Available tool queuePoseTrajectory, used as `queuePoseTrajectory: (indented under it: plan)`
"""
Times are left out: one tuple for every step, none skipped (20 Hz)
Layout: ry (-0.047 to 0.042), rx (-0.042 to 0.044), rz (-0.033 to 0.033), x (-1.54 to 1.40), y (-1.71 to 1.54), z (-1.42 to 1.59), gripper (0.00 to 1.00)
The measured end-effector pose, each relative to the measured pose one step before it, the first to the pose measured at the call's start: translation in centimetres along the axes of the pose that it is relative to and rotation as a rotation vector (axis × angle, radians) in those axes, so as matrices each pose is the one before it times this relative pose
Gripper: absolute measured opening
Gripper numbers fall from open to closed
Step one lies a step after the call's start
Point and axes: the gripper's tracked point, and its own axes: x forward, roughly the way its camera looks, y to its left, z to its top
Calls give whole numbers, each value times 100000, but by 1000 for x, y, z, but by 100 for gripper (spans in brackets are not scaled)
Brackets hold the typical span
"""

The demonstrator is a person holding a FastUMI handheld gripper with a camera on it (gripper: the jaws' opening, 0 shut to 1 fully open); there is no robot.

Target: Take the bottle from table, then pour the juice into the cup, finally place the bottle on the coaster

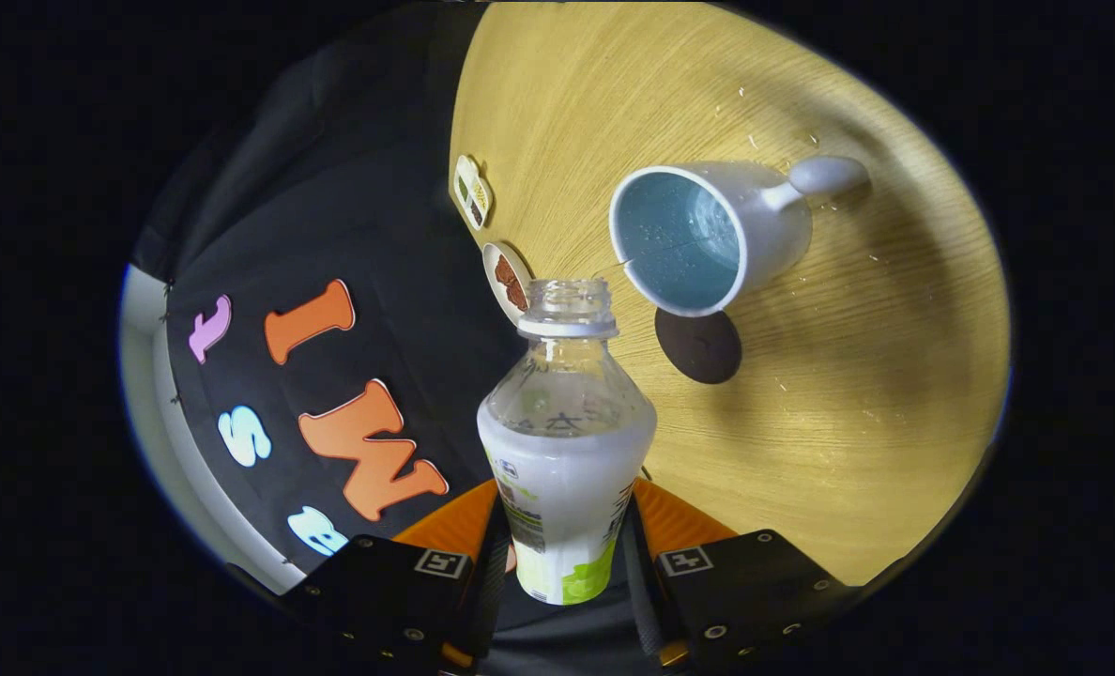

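Note:
My gripper (567, 549) is shut on a clear plastic bottle (565, 441) with its cap off and pale milky juice in its lower half. The view is rolled to one side, so the bottle is tilted. Its open mouth (567, 296) lies just short of the rim of a white cup (708, 235) with a blue inside and a knobbed handle. A thin thread of liquid runs from the mouth toward the cup's rim. A dark round coaster (698, 345) lies on the wooden table (848, 394) close beside the cup, beyond the fingers.
Two small flat picture tags (473, 191) (507, 279) lie near the table's edge, by the black cloth wall. A few pale droplets or crumbs dot the wood around the cup.

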Motion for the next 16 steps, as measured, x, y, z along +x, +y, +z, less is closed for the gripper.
queuePoseTrajectory:
  plan:
    - [-1176,-2574,-156,-97,21,250,59]
    - [-1318,-2500,141,-156,-117,299,59]
    - [-1771,-3400,-101,38,8,157,59]
    - [-2053,-4676,-294,-112,-281,220,59]
    - [-2350,-5685,-928,76,-225,245,59]
    - [-1835,-5767,-859,-16,-287,130,59]
    - [-2158,-5774,178,-47,149,346,59]
    - [-2097,-6988,-140,-103,216,168,59]
    - [-2248,-8715,-463,-80,306,149,59]
    - [-2812,-10575,478,-176,421,323,59]
    - [-3515,-11528,403,-216,690,727,59]
    - [-3895,-11650,412,-56,616,725,59]
    - [-3862,-11789,790,-117,673,963,59]
    - [-2604,-12306,1003,-42,654,723,59]
    - [-2576,-12040,187,115,411,450,59]
    - [-2913,-11039,332,172,413,540,59]
